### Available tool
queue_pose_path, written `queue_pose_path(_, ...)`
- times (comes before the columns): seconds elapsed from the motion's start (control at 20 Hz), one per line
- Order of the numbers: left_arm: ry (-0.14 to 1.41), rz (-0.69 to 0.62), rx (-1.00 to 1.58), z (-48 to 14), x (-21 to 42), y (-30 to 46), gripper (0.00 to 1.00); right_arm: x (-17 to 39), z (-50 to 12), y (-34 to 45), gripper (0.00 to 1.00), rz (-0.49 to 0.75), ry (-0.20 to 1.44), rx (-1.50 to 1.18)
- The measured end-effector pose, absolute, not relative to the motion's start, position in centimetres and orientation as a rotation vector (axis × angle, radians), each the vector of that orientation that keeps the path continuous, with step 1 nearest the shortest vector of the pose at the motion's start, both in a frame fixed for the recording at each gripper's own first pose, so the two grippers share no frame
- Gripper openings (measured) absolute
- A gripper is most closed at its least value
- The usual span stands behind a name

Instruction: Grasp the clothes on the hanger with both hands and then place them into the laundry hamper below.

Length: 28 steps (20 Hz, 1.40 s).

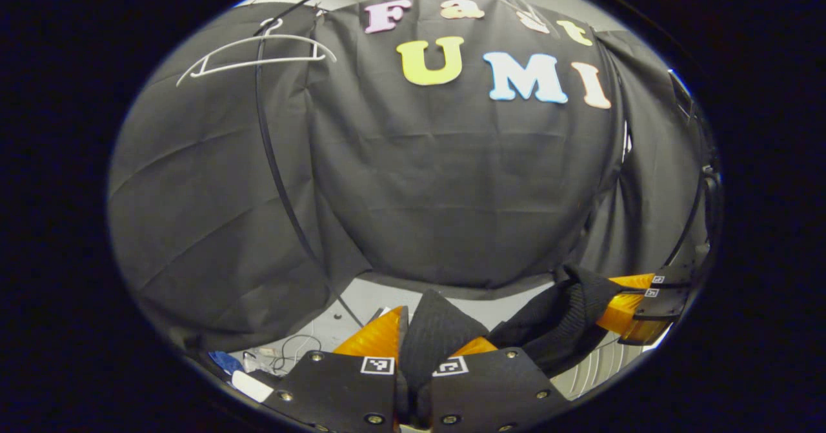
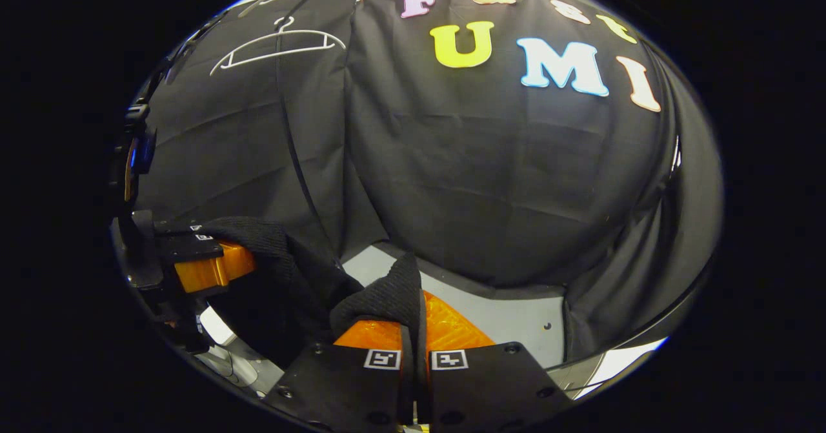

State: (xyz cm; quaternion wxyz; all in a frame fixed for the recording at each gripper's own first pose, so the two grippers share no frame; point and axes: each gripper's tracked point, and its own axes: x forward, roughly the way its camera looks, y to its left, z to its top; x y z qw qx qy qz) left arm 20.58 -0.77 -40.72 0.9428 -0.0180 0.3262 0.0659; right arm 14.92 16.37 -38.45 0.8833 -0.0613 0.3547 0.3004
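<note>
A black knitted garment (image 1: 555, 323) hangs stretched between my two grippers, off the hanger. In the left gripper view, my left gripper (image 1: 433, 331) is shut on a fold of it (image 1: 439, 326), and my right gripper (image 1: 635, 310) pinches its other end at the far right. In the right gripper view, my right gripper (image 2: 416, 322) is shut on the cloth (image 2: 387, 297), with my left gripper (image 2: 206, 265) gripping it at the left. The white hanger (image 1: 258, 55) hangs bare high up on the rail. A white slatted piece of the hamper (image 1: 597, 368) shows low down, below the garment.
A thin black rack pole (image 1: 274, 162) curves down from the hanger to the grey floor (image 2: 516, 317). Loose cables (image 1: 290, 349) and a blue item (image 1: 226, 361) lie on the floor at the lower left. Black cloth walls close in the back and sides.
</note>
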Motion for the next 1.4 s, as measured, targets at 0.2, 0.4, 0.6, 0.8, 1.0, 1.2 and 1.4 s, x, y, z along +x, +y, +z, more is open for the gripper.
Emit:
queue_pose_path(0.2, 0.760, 0.137, -0.033, -43.2, 19.6, -1.5, 0.06, 14.0, -41.2, 15.8, 0.04, 0.601, 0.826, -0.147)
queue_pose_path(0.4, 0.850, 0.137, -0.023, -46.6, 18.5, -0.9, 0.07, 12.9, -43.4, 15.3, 0.05, 0.581, 0.921, -0.174)
queue_pose_path(0.6, 0.908, 0.138, -0.052, -49.4, 16.9, 0.1, 0.10, 11.9, -44.9, 14.9, 0.06, 0.569, 0.978, -0.196)
queue_pose_path(0.8, 0.871, 0.131, -0.058, -47.1, 16.6, 0.4, 0.45, 10.6, -45.6, 14.6, 0.23, 0.581, 1.025, -0.198)
queue_pose_path(1.0, 0.838, 0.119, -0.026, -46.3, 16.6, 0.9, 0.94, 9.8, -44.3, 14.7, 0.85, 0.590, 0.989, -0.183)
queue_pose_path(1.2, 0.813, 0.109, -0.018, -44.5, 15.7, 1.1, 0.94, 9.9, -42.6, 14.6, 0.99, 0.570, 0.942, -0.180)
queue_pose_path(1.4, 0.762, 0.059, 0.010, -40.4, 14.9, 1.2, 0.94, 10.6, -38.6, 14.0, 0.97, 0.498, 0.863, -0.149)
